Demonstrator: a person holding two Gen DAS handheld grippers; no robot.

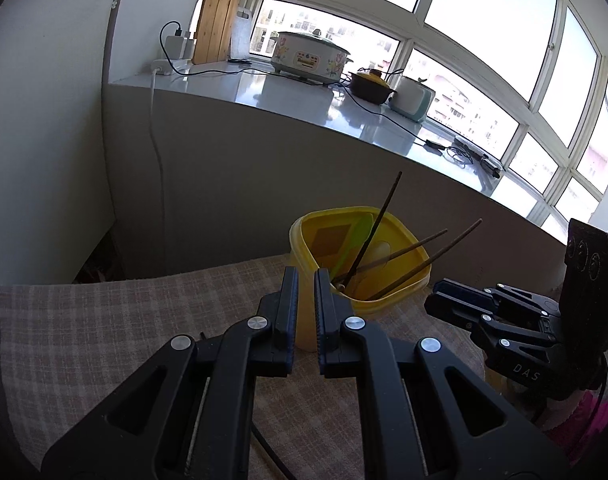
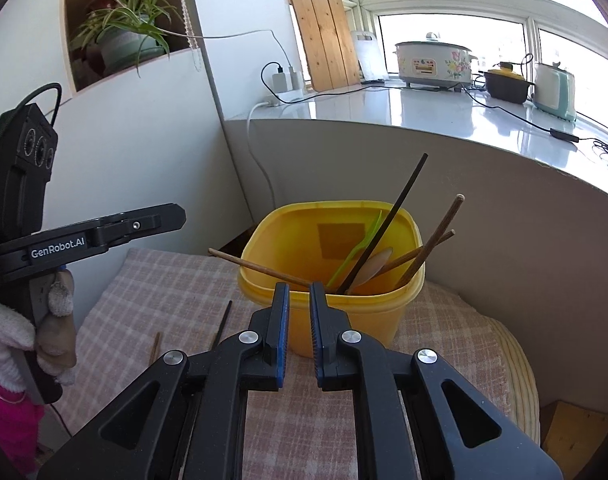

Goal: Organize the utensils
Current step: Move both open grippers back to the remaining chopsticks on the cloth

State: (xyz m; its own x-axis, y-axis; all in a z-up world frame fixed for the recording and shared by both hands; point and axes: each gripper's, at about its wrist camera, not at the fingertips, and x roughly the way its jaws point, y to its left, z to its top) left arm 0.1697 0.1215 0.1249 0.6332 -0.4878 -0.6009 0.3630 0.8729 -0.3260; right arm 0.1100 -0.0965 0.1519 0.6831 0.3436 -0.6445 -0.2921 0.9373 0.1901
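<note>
Left wrist view: the left tongs point(image 1: 305, 276) point forward and down over a checked cloth point(image 1: 124, 320), jaws nearly together with only a slim gap and nothing between them. The yellow tub point(image 1: 387, 300) stands just beyond their tips, touching neither. In it lean one black chopstick point(image 1: 377, 224), two brown chopsticks point(image 1: 435, 258), one green spatula point(image 1: 353, 242) and one pale spoon. The right tongs point(image 1: 433, 294) lie at the right, beside the tub.

Right wrist view: the right tongs point(image 2: 300, 290) also tilt down, jaws narrowly apart and empty, their tips at the tub's near rim point(image 2: 264, 284). One brown chopstick point(image 2: 260, 266) rests across that rim, just left of the tips. Two more sticks point(image 2: 224, 320) lie loose on the cloth. A gloved hand point(image 2: 58, 320) holds the left tongs at the left edge, pointing sideways.
</note>
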